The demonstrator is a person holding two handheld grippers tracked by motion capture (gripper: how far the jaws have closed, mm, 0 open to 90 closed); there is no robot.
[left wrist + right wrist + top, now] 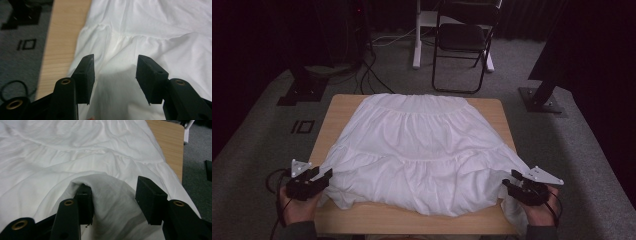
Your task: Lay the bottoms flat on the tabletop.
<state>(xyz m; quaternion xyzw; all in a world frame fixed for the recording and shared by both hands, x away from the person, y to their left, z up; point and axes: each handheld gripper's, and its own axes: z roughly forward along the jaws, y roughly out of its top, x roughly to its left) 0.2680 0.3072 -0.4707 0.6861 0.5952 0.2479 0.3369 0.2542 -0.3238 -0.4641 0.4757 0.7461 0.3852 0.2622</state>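
A white tiered skirt [422, 150] lies spread flat over a light wooden table [337, 107], waistband at the far edge and hem toward me. My left gripper [326, 175] sits at the hem's near left corner. In the left gripper view the left gripper [115, 58] is open above the skirt [150, 30], and no cloth is pinched. My right gripper [509, 178] sits at the near right corner. In the right gripper view the right gripper [113, 183] is open; a fold of the skirt [75, 150] lies between the jaws and drapes over the left jaw's tip.
The skirt's near right corner hangs over the table edge. Grey carpet surrounds the table. A black folding chair [462, 40] and a white desk leg [417, 40] stand beyond it. Black stand bases [302, 92] [542, 100] flank the far corners, with cables on the floor.
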